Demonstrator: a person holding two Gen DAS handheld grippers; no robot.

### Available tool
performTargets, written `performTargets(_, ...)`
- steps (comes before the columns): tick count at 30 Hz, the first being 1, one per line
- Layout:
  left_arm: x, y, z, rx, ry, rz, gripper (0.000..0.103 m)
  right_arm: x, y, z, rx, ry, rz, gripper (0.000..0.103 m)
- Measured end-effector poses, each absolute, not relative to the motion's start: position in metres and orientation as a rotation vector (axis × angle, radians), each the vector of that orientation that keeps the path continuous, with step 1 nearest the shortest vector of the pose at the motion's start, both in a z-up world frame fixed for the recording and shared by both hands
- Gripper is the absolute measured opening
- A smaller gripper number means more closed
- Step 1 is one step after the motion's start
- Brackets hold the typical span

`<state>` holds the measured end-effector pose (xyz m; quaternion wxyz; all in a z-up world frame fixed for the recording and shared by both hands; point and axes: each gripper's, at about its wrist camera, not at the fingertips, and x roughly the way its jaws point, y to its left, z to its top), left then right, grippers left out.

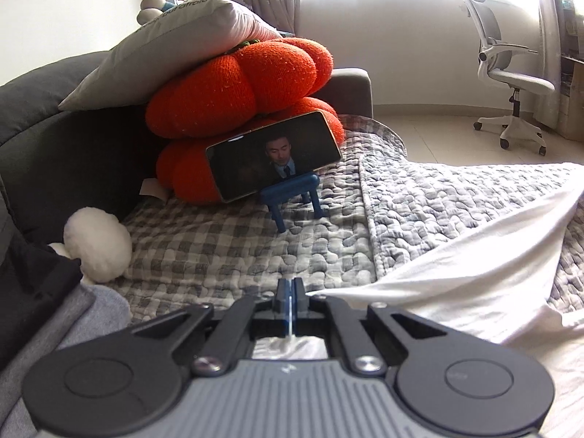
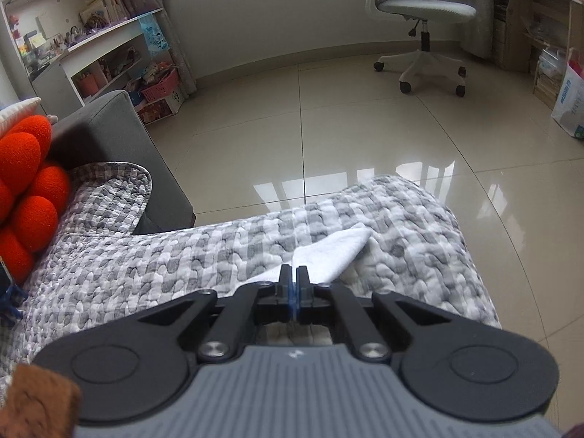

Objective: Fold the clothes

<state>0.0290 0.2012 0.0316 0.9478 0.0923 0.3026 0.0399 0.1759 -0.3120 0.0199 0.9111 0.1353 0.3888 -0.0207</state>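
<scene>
A white garment (image 1: 471, 266) stretches taut from my left gripper (image 1: 291, 286) out to the right over the checked quilt (image 1: 226, 248). The left jaws are shut, with a thin edge of the white cloth pinched between them and more cloth showing under the fingers. In the right wrist view, a corner of the same white garment (image 2: 334, 252) lies on the quilt (image 2: 153, 255) just ahead of my right gripper (image 2: 292, 273). The right jaws are pressed together on the garment's near edge.
An orange pumpkin cushion (image 1: 241, 87) with a grey pillow (image 1: 164, 51) on top sits at the sofa back, a phone (image 1: 273, 153) on a blue stand in front. A white plush (image 1: 96, 244) lies left. An office chair (image 2: 423, 18) stands on the tiled floor (image 2: 328, 127).
</scene>
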Motion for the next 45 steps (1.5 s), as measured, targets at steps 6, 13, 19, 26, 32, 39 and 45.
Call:
performTargets(6, 0.016, 0.204, 0.023, 0.139, 0.660, 0.065, 0.001, 0.131, -0.330, -0.006, 0.357, 0.858, -0.081, 0.001)
performTargets(13, 0.025, 0.227, 0.030, -0.116, 0.705, 0.021, 0.028, 0.123, -0.349, -0.018, 0.437, 0.851, -0.085, 0.014)
performTargets(19, 0.067, 0.247, 0.004, -0.498, 0.897, -0.052, 0.057, 0.126, -0.345, -0.013, 0.408, 0.866, -0.037, 0.036)
performTargets(26, 0.111, 0.253, -0.017, -0.671, 1.001, 0.057, 0.059, 0.135, -0.345, -0.015, 0.377, 0.914, -0.023, 0.042)
performTargets(32, 0.129, 0.253, -0.019, -0.680, 1.016, 0.132, 0.057, 0.152, -0.330, -0.008, 0.268, 0.919, -0.022, 0.042)
performTargets(39, 0.138, 0.248, -0.018, -0.639, 1.023, 0.203, 0.038, 0.175, -0.287, -0.012, -0.056, 0.927, 0.028, 0.014)
performTargets(45, 0.133, 0.262, -0.023, -0.692, 1.000, 0.227, 0.006, 0.176, -0.298, -0.031, -0.060, 0.952, -0.005, 0.000)
